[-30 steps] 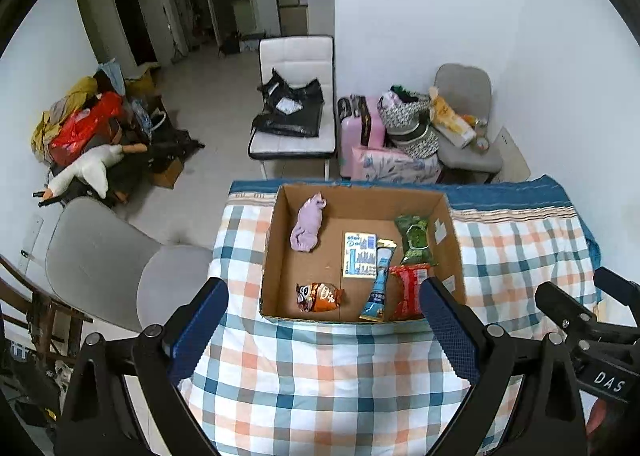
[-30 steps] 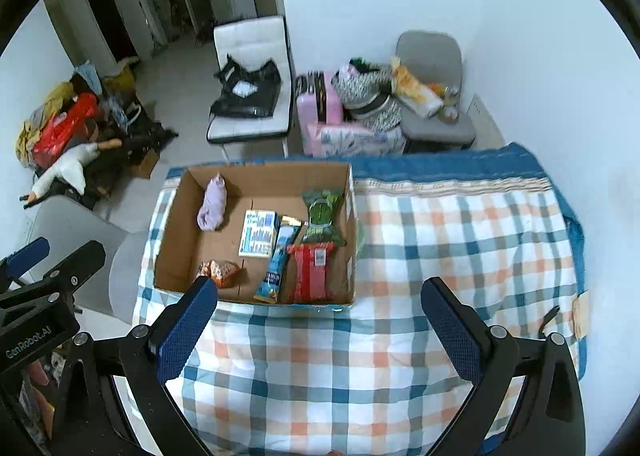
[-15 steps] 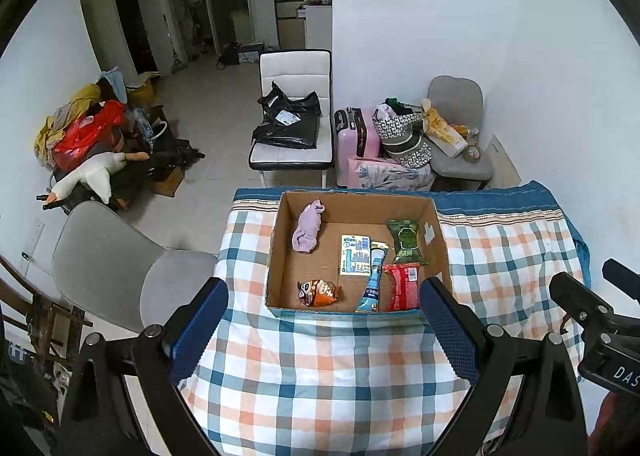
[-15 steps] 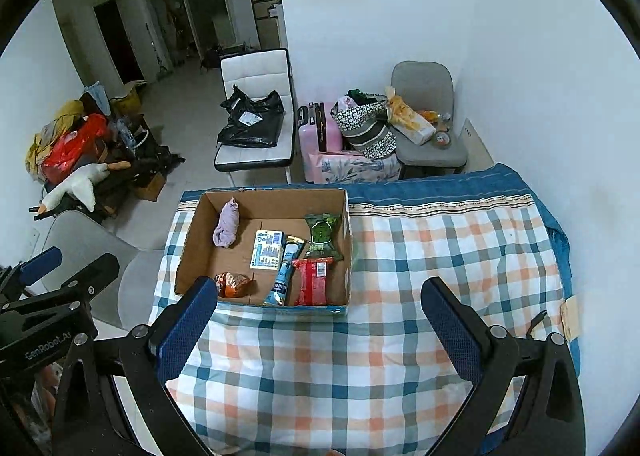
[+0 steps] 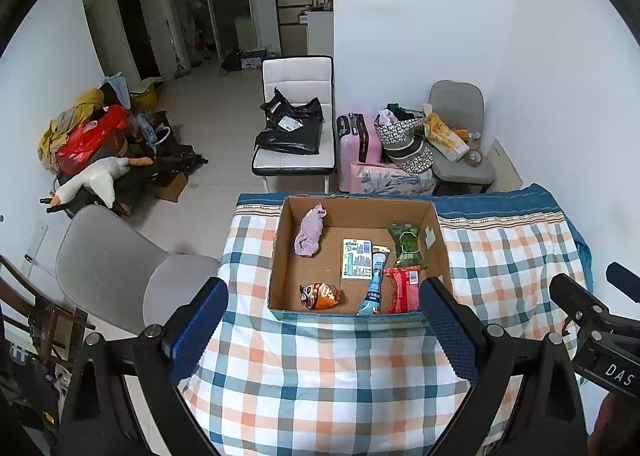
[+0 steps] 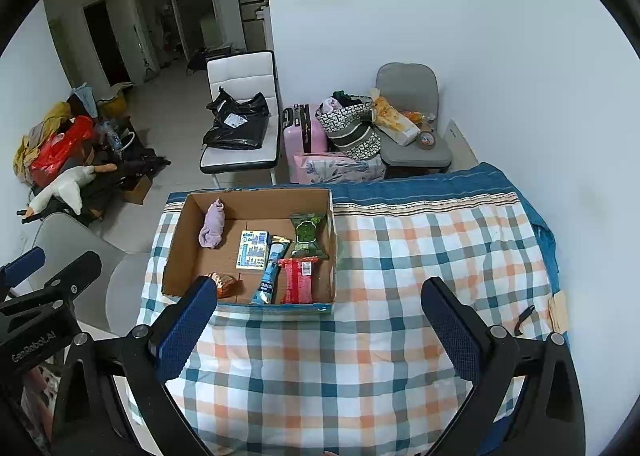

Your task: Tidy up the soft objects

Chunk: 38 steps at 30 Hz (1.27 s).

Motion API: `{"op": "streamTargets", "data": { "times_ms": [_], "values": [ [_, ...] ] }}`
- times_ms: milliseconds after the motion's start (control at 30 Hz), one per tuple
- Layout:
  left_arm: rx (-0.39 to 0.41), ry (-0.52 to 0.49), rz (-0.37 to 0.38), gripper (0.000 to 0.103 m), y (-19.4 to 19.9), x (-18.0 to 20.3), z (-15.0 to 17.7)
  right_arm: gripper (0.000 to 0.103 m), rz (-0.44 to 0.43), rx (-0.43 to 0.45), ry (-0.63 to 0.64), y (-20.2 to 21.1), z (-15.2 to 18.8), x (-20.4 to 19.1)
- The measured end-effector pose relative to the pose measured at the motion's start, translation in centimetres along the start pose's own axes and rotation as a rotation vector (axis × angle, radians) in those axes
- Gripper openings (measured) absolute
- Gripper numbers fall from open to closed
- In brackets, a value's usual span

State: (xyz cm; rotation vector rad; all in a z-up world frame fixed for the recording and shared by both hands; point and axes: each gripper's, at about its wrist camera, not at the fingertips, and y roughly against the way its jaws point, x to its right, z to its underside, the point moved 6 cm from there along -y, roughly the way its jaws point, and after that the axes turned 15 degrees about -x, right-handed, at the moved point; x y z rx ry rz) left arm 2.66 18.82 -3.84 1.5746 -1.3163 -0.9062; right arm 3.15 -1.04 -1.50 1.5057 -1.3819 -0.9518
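- A cardboard box (image 5: 280,256) sat on the checked tablecloth (image 5: 320,368), toward the table's far left part, with its open top facing up.
- Inside it, a lilac cloth bundle (image 5: 310,231) lay by the far left wall, apart from the rest.
- A small printed blue-and-white packet (image 5: 356,258) lay near the middle of the box floor, with a green snack bag (image 5: 407,245) to its right against the right wall.
- Along the near wall lay an orange snack bag (image 5: 320,295), a blue tube-shaped packet (image 5: 374,288) and a red snack bag (image 5: 403,288), the last two side by side.
- The left gripper (image 5: 324,330) hung above the cloth in front of the box, its jaws spread wide and holding nothing.
- The right gripper (image 6: 320,330) hovered over the cloth to the right of the box, likewise wide apart and empty.
- Beyond the table stood a white chair (image 5: 296,116) with a black bag (image 5: 290,128) on it, a pink suitcase (image 5: 358,150) and a grey chair (image 5: 460,136).
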Motion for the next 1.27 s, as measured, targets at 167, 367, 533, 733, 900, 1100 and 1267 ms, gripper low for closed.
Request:
{"op": "streamTargets", "data": {
  "times_ms": [167,367,533,733,900,1100,1267],
  "values": [
    [0.0,0.003,0.001,0.098,0.03,0.04,0.07,0.103,0.002,0.003,-0.002,0.1,-0.13,0.19],
    [0.001,0.002,0.001,0.098,0.0,0.06,0.06,0.103,0.003,0.005,-0.003,0.17,-0.24,0.16],
    [-0.001,-0.004,0.005,0.098,0.26,0.25,0.03,0.103,0.008,0.006,-0.003,0.25,-0.33,0.22],
    [0.001,-0.005,0.006,0.098,0.3,0.46,0.07,0.103,0.01,0.003,-0.006,0.34,-0.4,0.41],
    [0.001,-0.006,0.007,0.098,0.29,0.48,0.02,0.103,0.014,0.006,-0.007,0.37,-0.51,0.46],
    [0.003,-0.007,0.008,0.098,0.28,0.44,0.0,0.103,0.014,0.009,-0.014,0.43,-0.53,0.35],
    [0.01,-0.01,0.01,0.098,0.5,0.52,-0.04,0.103,0.015,0.01,-0.013,0.43,-0.56,0.39]
  ]
}}
